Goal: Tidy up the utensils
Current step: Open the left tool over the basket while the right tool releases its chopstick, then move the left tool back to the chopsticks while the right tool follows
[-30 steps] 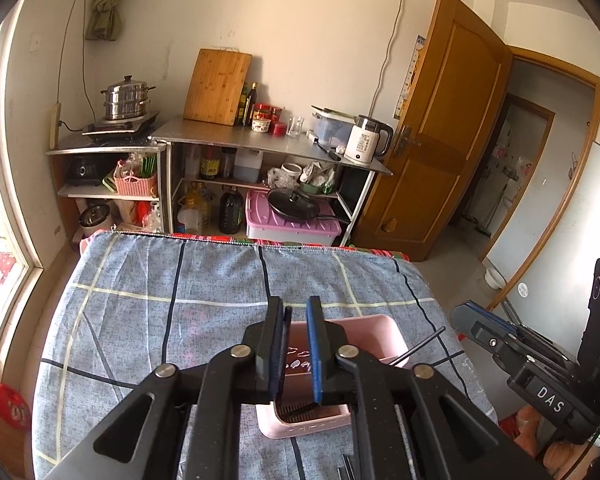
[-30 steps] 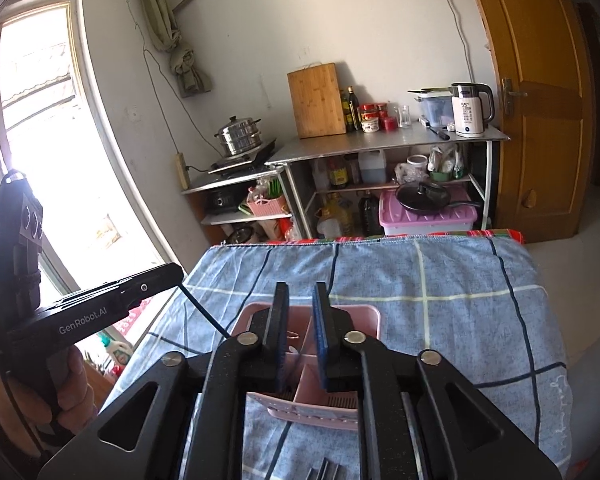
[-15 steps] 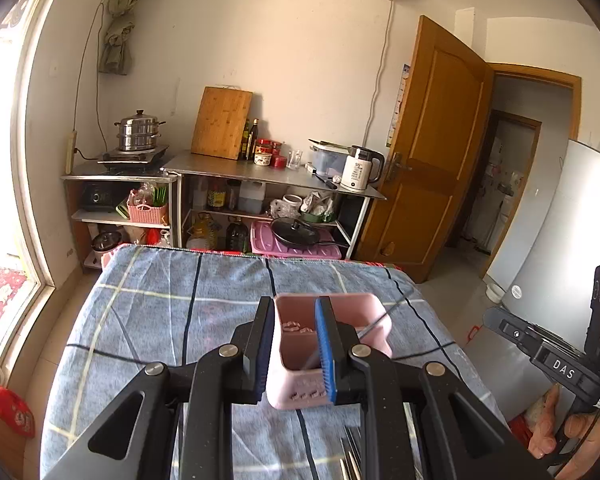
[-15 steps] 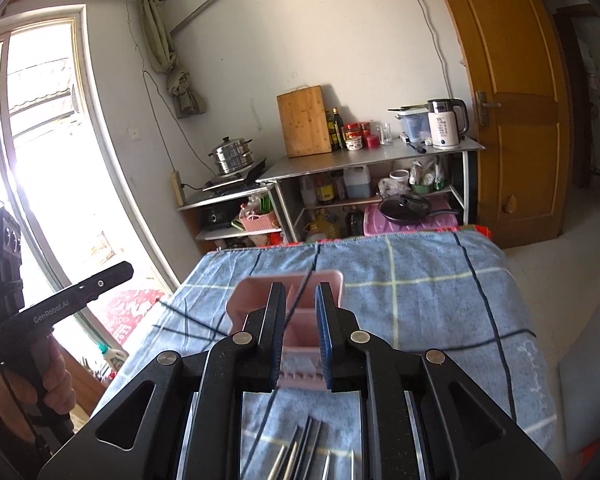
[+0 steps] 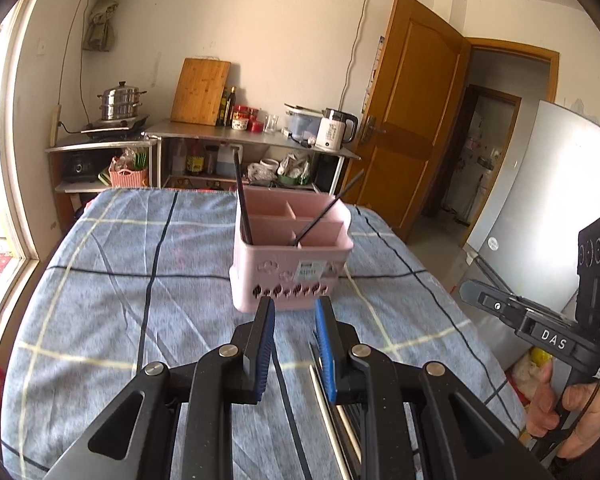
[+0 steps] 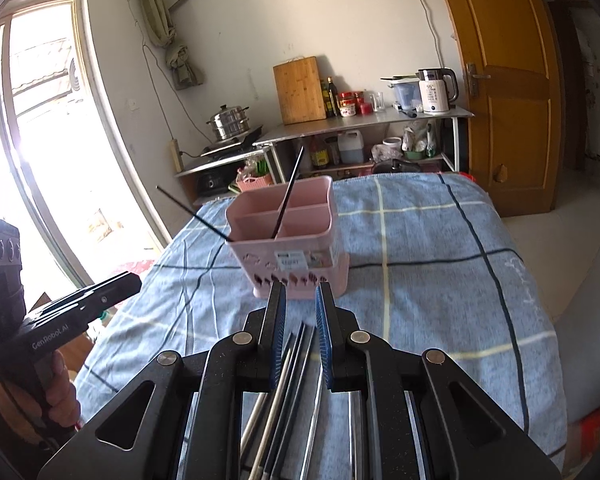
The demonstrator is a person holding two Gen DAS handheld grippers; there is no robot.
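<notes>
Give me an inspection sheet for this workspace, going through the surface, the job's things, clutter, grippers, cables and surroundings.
Surface: table under a blue checked cloth.
Job's things: pink utensil caddy standing upright on the cloth, two black chopsticks leaning in its compartments; loose utensils lying on the cloth near the right gripper.
Clutter: nothing seen on the cloth besides these.
Grippers: left gripper open and empty, short of the caddy; right gripper open and empty, above the loose utensils.
Cables: one running down the wall to the stove.
Surroundings: metal shelf with cutting board and kettle; wooden door; window.
</notes>
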